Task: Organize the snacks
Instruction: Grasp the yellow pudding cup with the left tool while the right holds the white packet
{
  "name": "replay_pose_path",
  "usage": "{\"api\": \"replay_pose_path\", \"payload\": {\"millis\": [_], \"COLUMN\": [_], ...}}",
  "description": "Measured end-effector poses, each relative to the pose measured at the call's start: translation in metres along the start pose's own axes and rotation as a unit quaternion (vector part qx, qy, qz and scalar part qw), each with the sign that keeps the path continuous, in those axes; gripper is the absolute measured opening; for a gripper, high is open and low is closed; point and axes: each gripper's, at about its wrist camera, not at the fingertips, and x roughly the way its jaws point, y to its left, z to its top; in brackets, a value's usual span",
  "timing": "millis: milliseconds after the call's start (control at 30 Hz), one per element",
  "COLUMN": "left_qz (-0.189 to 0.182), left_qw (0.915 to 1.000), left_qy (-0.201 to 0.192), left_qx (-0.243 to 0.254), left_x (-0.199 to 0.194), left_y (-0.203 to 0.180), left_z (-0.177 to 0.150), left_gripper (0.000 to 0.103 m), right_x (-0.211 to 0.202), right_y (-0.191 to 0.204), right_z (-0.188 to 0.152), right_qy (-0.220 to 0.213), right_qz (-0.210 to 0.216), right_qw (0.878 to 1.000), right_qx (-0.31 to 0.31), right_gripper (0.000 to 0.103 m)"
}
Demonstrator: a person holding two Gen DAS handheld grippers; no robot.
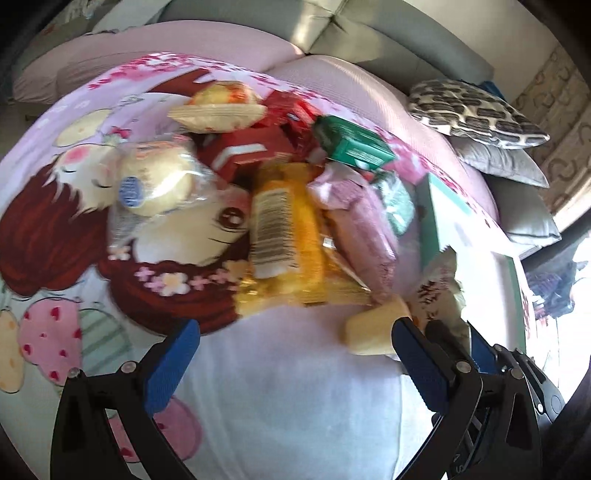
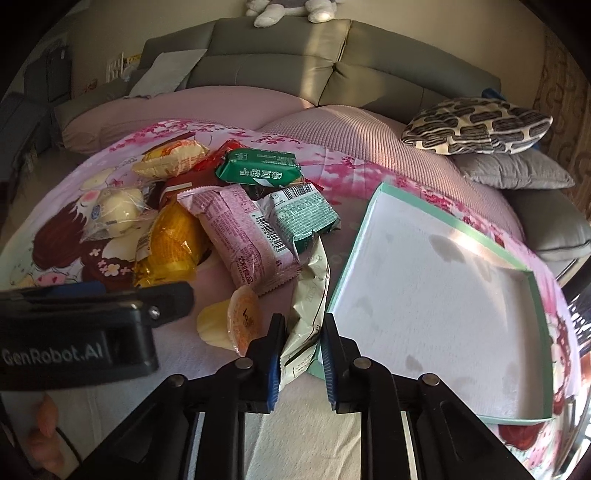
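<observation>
A pile of snack packets lies on a cartoon-print bedspread (image 1: 55, 236): a pink packet (image 2: 243, 229), a yellow packet (image 2: 170, 240), green packets (image 2: 258, 168), a red box (image 1: 240, 151) and a clear-wrapped bun (image 2: 114, 212). An empty white tray with a mint rim (image 2: 443, 295) lies to the right. My right gripper (image 2: 301, 343) is shut on a cream-white packet (image 2: 310, 295) beside the tray's left edge. A yellow jelly cup (image 2: 236, 325) lies just left of it. My left gripper (image 1: 295, 354) is open and empty, in front of the pile; it also shows in the right wrist view (image 2: 92, 317).
A grey sofa (image 2: 295, 59) runs along the back. A patterned cushion (image 2: 480, 123) and grey pillows (image 2: 517, 171) are stacked at the right. A pink pad (image 2: 351, 129) lies under the spread. A plush toy (image 2: 288, 9) sits on the sofa back.
</observation>
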Motion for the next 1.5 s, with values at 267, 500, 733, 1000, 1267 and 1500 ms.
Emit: {"api": "replay_pose_path", "payload": {"millis": [267, 500, 733, 1000, 1267, 1500], "left_qz": [-0.016, -0.017, -0.015, -0.036, -0.059, -0.077], "left_qw": [0.9997, 0.9998, 0.9996, 0.9988, 0.9975, 0.9965], "left_qy": [0.015, 0.012, 0.026, 0.034, 0.037, 0.031], "left_qx": [0.006, -0.004, 0.001, 0.000, -0.011, -0.014], "left_x": [0.015, 0.018, 0.021, 0.029, 0.022, 0.012], "left_y": [-0.016, -0.024, -0.028, -0.041, -0.034, -0.029], "left_z": [0.005, 0.009, 0.003, 0.002, -0.004, -0.008], "left_gripper": [0.103, 0.092, 0.090, 0.083, 0.083, 0.076], "right_x": [-0.002, -0.003, -0.003, -0.003, -0.003, -0.002], "right_y": [-0.009, -0.015, -0.018, -0.018, -0.018, -0.018], "right_z": [-0.002, -0.004, -0.005, -0.005, -0.005, -0.006], "right_qy": [0.004, 0.005, 0.006, 0.007, 0.007, 0.007], "right_qz": [0.022, 0.035, 0.043, 0.043, 0.045, 0.047], "right_qw": [1.000, 0.999, 0.998, 0.998, 0.998, 0.998], "right_qx": [0.019, 0.029, 0.036, 0.036, 0.036, 0.036], "right_gripper": [0.020, 0.020, 0.020, 0.021, 0.021, 0.020]}}
